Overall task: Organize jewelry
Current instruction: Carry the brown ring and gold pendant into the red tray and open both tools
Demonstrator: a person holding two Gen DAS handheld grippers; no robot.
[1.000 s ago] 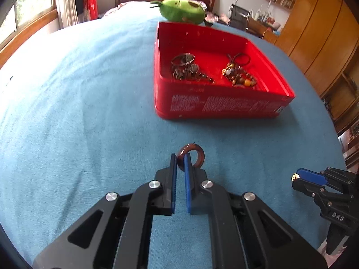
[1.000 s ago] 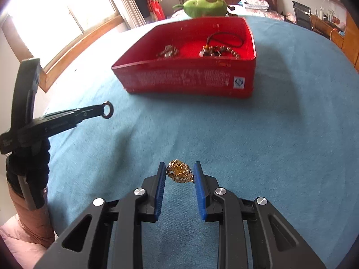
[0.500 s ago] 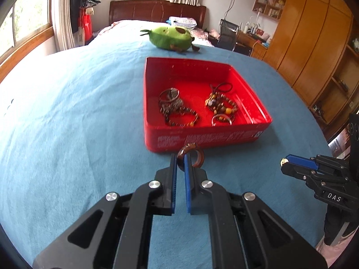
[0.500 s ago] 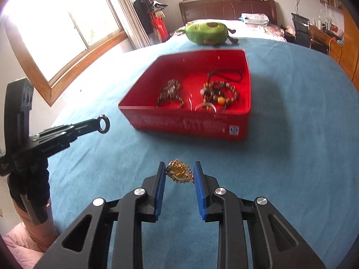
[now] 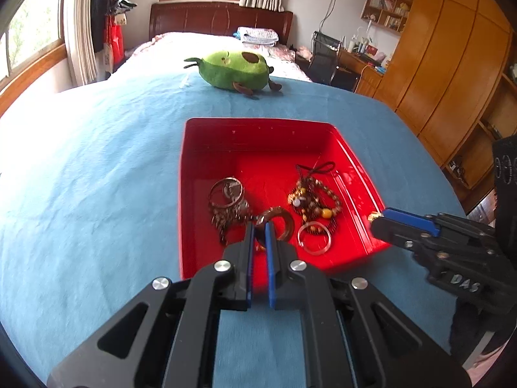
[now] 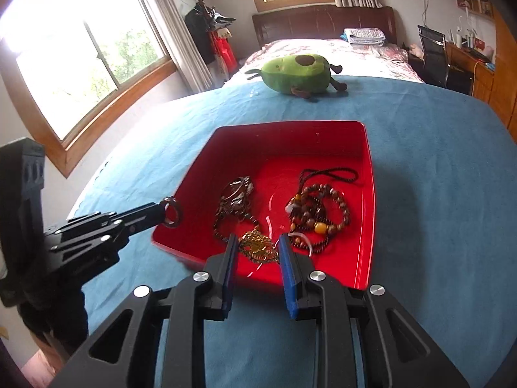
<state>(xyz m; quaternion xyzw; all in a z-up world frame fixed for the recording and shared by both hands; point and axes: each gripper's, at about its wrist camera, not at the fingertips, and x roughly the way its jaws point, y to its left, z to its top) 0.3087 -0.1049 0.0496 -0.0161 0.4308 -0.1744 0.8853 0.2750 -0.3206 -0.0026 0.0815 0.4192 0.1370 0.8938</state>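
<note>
Left wrist view: the left gripper (image 5: 259, 226) has its blue-padded fingers (image 5: 248, 252) pinched nearly together on a dark brown ring (image 5: 284, 221), smooth and glossy like polished wood or stone, held over the near part of the red tray (image 5: 258, 142). That tray is a shallow, shiny plastic rectangle with rounded corners, sitting on a soft blue blanket (image 5: 90, 174) with a fuzzy nap. Inside lie a silvery metal bangle (image 5: 226, 190) on a tangle of dark chain, a round-beaded bracelet (image 5: 315, 200) in browns and amber with a black cord loop, and a thin clear ring (image 5: 314, 237).

Right wrist view: the right gripper (image 6: 258, 247) has its fingers (image 6: 287, 258) partly apart, clamped on either side of a gold filigree pendant (image 6: 258, 245), lacy and bumpy, hanging just above the tray's near edge. To the left, the other gripper's slim black tip shows the ring edge-on. Beyond the tray rests a plush green avocado toy (image 6: 295, 72), rounded, with a brown pit patch.
</note>
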